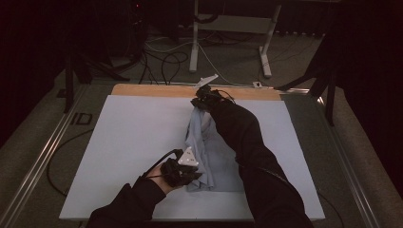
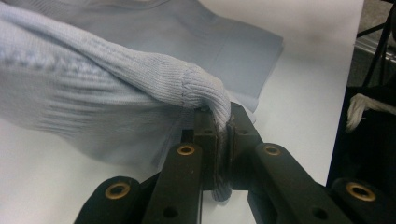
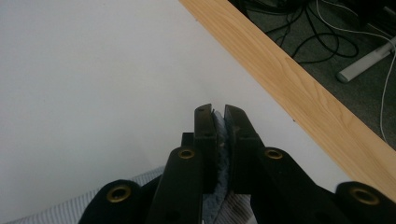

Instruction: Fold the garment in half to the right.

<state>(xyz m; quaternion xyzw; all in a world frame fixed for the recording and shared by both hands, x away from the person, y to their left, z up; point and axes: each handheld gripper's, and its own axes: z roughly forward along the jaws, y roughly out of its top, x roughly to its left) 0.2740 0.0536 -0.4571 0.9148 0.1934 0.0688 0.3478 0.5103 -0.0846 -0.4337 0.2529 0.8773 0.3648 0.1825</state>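
Observation:
A pale blue knitted garment (image 1: 209, 156) lies bunched along the middle of the white sheet (image 1: 128, 137), running from near the front edge toward the far wooden edge. My left gripper (image 1: 190, 168) is at its near end, shut on a ribbed cuff or hem (image 2: 205, 91) that bulges over the jaw tips. My right gripper (image 1: 202, 102) is at the far end, close to the wooden strip, shut on a fold of the blue knit (image 3: 220, 135) pinched between its jaws. The right sleeve of the person covers part of the garment.
A bare wooden strip (image 1: 157, 90) borders the far side of the white sheet. Beyond it are table legs (image 1: 194, 42) and loose cables (image 1: 166, 57) on the floor. Metal rails (image 1: 43, 156) run along both sides of the table.

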